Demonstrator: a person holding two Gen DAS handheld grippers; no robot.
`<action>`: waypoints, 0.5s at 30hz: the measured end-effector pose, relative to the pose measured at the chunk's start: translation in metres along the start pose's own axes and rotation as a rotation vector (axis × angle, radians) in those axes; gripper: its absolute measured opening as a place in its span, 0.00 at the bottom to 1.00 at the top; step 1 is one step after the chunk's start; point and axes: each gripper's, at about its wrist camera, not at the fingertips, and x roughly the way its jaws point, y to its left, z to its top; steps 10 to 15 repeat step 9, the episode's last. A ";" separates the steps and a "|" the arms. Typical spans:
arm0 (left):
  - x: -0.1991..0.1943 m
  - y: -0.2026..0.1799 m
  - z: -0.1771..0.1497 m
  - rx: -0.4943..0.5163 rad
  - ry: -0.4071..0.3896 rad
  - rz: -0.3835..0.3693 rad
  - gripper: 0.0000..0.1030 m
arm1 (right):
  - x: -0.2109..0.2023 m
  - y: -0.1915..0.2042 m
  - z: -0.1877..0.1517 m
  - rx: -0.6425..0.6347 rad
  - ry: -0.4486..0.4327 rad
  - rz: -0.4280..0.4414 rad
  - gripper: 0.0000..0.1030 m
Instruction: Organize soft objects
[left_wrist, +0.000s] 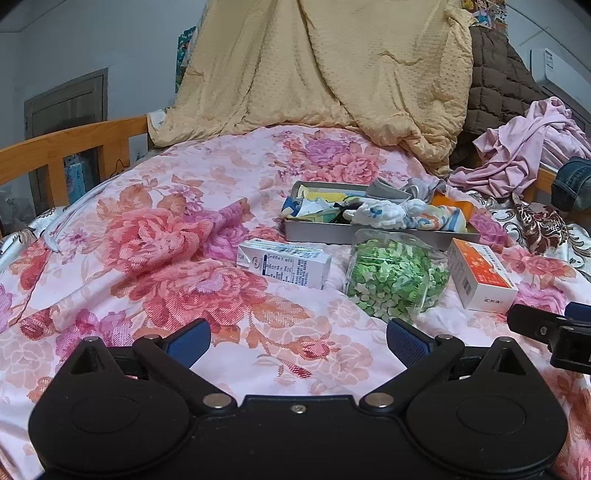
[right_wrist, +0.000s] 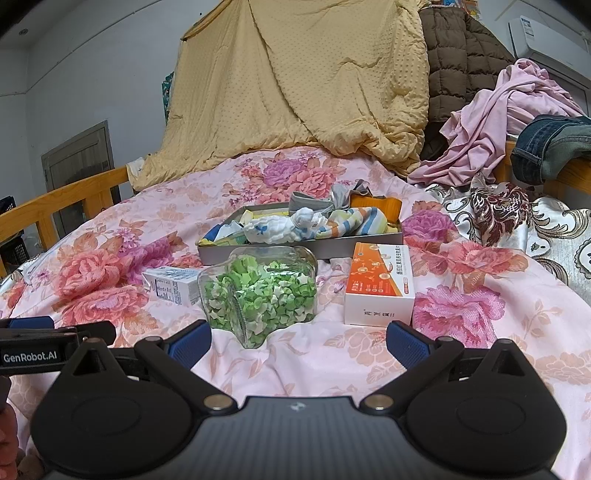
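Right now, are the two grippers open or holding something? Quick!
Left gripper: open, holding nothing.
Right gripper: open, holding nothing.

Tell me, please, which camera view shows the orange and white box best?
The right wrist view: the orange and white box lies near the middle, its printed orange top face and white end both plain. In the left wrist view the box sits toward the right edge, seen at a slant, with its print harder to make out.
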 end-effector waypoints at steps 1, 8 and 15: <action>0.000 -0.001 -0.001 0.001 -0.001 -0.003 0.98 | 0.000 0.000 -0.001 0.000 -0.001 0.000 1.00; -0.001 -0.002 -0.003 0.011 -0.008 -0.022 0.96 | 0.000 0.000 -0.001 0.000 0.001 0.000 1.00; -0.001 -0.001 -0.004 0.011 -0.010 -0.026 0.96 | 0.000 0.000 -0.001 0.000 0.001 0.000 1.00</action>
